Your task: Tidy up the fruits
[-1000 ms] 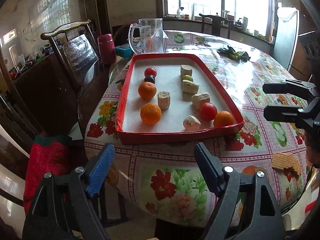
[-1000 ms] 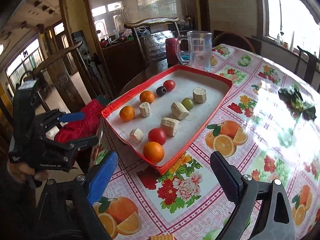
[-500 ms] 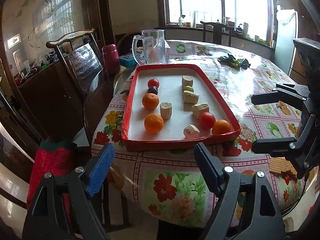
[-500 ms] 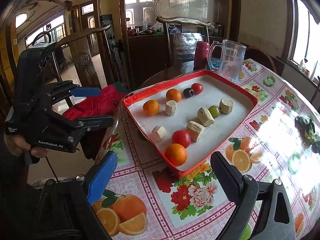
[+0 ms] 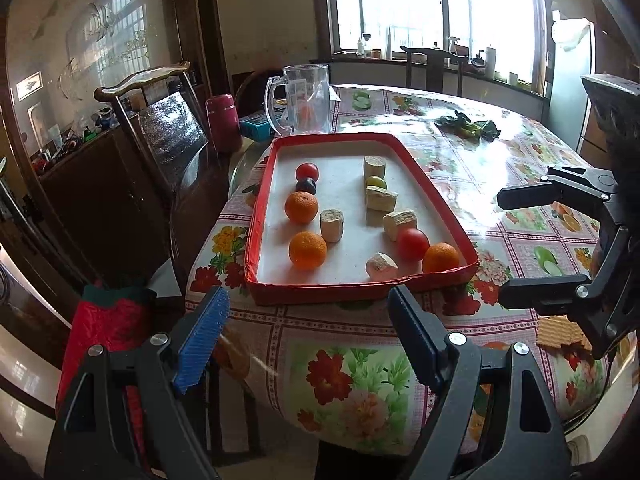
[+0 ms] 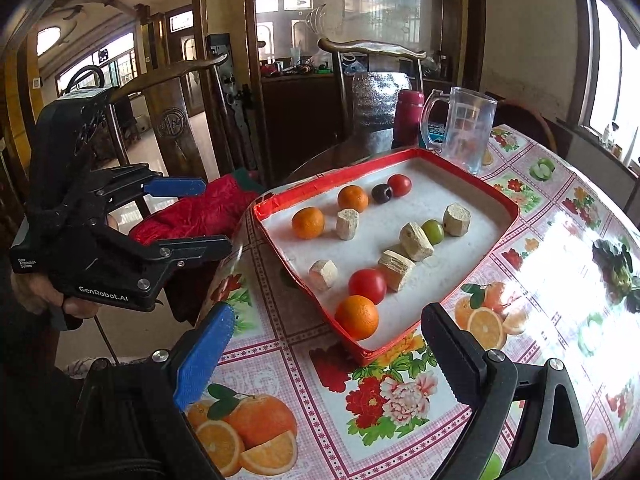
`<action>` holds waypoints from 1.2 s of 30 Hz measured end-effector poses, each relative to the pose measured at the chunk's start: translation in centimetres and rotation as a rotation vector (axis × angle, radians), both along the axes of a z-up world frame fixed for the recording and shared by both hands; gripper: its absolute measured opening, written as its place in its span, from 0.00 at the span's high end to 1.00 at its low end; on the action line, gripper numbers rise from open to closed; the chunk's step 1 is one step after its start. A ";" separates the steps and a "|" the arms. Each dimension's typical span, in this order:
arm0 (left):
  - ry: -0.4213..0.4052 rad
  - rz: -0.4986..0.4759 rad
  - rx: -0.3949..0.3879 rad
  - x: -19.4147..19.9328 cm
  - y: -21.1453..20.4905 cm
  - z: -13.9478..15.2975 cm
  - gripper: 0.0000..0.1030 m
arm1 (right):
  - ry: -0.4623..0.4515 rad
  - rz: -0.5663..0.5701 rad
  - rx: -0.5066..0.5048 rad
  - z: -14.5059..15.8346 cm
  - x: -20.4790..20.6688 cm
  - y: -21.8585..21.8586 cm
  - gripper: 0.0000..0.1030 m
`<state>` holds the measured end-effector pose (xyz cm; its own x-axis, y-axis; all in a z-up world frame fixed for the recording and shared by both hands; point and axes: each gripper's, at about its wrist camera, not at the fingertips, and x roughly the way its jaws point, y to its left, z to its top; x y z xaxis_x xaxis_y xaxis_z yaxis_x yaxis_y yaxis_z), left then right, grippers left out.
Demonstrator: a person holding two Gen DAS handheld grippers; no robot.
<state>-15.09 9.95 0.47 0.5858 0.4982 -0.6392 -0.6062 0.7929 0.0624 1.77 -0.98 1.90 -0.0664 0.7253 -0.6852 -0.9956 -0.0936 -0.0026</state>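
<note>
Tray: a shallow red-rimmed rectangular tray (image 5: pixel 260 216) with a pale floor is set near the edge of the round table covered in a fruit-and-flower printed oilcloth (image 5: pixel 520 216), so its contents are within reach from the near side.
Fruit, left column: a red tomato (image 5: pixel 307 171), a dark plum (image 5: pixel 306 186) and two round oranges (image 5: pixel 301 207) (image 5: pixel 307 250) are lined up along the tray's left wall, with a beige cylindrical block (image 5: pixel 332 225) just beside them.
Fruit, right side: a small green fruit (image 5: pixel 376 181) is wedged between beige blocks (image 5: pixel 374 166); a second red tomato (image 5: pixel 413 238) and a third orange (image 5: pixel 441 257) are touching near the front right corner.
Sorting: fruits and blocks are mixed on the right, so that side is judged unsorted; whether the left column is a finished row cannot be settled.
Left gripper (image 5: pixel 308 332): held back from the tray, off the table edge, jaws spread wide, nothing between them.
Right gripper (image 6: pixel 324 356): poised low over the oilcloth by the tray's near corner, jaws likewise apart and empty, the corner orange (image 6: pixel 357 317) lying closest.
Bystanders: a clear plastic jug (image 5: pixel 304 100) is stood behind the tray, and leafy greens (image 5: pixel 468 128) are lying well apart.
</note>
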 end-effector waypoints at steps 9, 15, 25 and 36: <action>-0.014 -0.017 -0.002 -0.1 -0.1 -0.1 0.15 | -0.009 0.007 -0.007 -0.1 -0.4 0.2 0.07; -0.015 -0.022 0.015 -0.1 -0.4 0.0 0.15 | -0.012 0.014 -0.013 -0.2 -0.5 0.5 0.07; -0.009 -0.025 0.013 -0.1 -0.3 -0.1 0.15 | -0.013 0.025 -0.018 -0.4 -0.7 0.6 0.07; -0.009 -0.025 0.011 -0.2 -0.4 -0.1 0.15 | -0.015 0.037 -0.029 -0.7 -1.1 0.7 0.07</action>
<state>-15.28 9.57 0.32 0.6036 0.4900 -0.6289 -0.5867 0.8071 0.0657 0.68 -0.27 1.18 -0.0826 0.7020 -0.7074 -0.9913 -0.1311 -0.0144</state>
